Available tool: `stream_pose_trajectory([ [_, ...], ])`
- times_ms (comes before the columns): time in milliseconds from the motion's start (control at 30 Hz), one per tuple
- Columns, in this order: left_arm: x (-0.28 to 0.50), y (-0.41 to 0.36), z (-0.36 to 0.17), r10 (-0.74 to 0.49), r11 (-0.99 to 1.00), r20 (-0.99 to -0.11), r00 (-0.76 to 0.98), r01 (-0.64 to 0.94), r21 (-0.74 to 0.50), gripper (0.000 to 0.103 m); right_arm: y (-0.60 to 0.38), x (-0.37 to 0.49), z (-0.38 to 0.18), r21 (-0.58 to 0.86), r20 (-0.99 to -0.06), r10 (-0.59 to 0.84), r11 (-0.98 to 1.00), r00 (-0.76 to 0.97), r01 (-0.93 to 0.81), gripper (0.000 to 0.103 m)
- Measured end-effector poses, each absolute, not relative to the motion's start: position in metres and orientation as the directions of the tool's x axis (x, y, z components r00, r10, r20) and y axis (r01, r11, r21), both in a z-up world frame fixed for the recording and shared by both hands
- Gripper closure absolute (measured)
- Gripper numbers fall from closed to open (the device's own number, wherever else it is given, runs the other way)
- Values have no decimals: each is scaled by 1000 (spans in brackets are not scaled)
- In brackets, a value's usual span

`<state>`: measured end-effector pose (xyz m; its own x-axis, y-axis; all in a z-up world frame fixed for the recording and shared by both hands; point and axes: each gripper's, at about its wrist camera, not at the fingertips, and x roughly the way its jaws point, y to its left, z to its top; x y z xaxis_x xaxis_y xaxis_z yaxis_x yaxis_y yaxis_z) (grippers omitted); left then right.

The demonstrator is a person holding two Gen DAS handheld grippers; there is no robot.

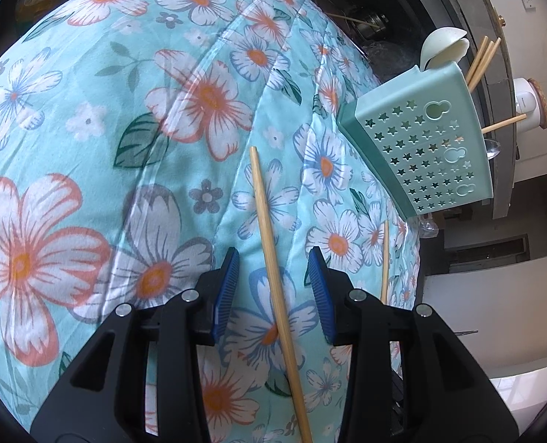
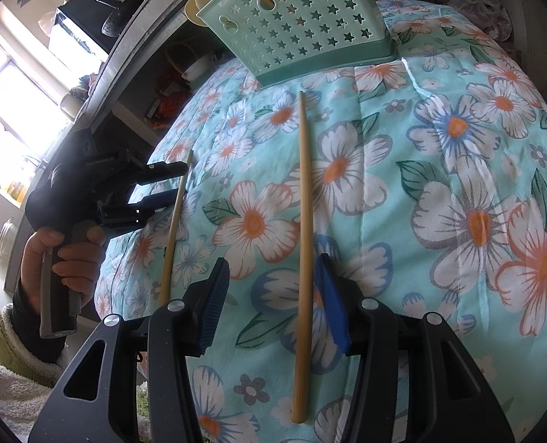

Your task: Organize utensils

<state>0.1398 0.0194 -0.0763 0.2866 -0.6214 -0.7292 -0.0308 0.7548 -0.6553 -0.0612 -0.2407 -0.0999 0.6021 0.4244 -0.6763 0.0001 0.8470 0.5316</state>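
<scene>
Two bamboo chopsticks lie on a floral tablecloth [image 1: 88, 147]. In the left wrist view one chopstick [image 1: 277, 288] lies between the open fingers of my left gripper [image 1: 273, 288], and the other [image 1: 385, 258] lies to the right. In the right wrist view a chopstick [image 2: 304, 243] lies between the open fingers of my right gripper [image 2: 273, 295], close to the right pad. The other chopstick [image 2: 175, 221] lies at the left, by my left gripper [image 2: 162, 184]. A mint green utensil holder [image 1: 428, 144] with star holes stands at the cloth's far edge [image 2: 299, 26], holding chopsticks [image 1: 482, 61] and spoons [image 1: 445, 46].
The floral cloth [image 2: 458, 184] covers the whole table. A dark shelf with kitchen items [image 2: 173, 85] runs behind the holder. A white jar with a cork lid [image 1: 532, 103] stands by the wall. A bright window [image 2: 11, 110] is at the left.
</scene>
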Motion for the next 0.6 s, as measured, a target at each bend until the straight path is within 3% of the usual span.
stream_pose_trajectory([
  [600,140,17,-77,-616,761,-733,290,-24,-649,65,-241,-62,-100,532,-676,425,847,603,0,55],
])
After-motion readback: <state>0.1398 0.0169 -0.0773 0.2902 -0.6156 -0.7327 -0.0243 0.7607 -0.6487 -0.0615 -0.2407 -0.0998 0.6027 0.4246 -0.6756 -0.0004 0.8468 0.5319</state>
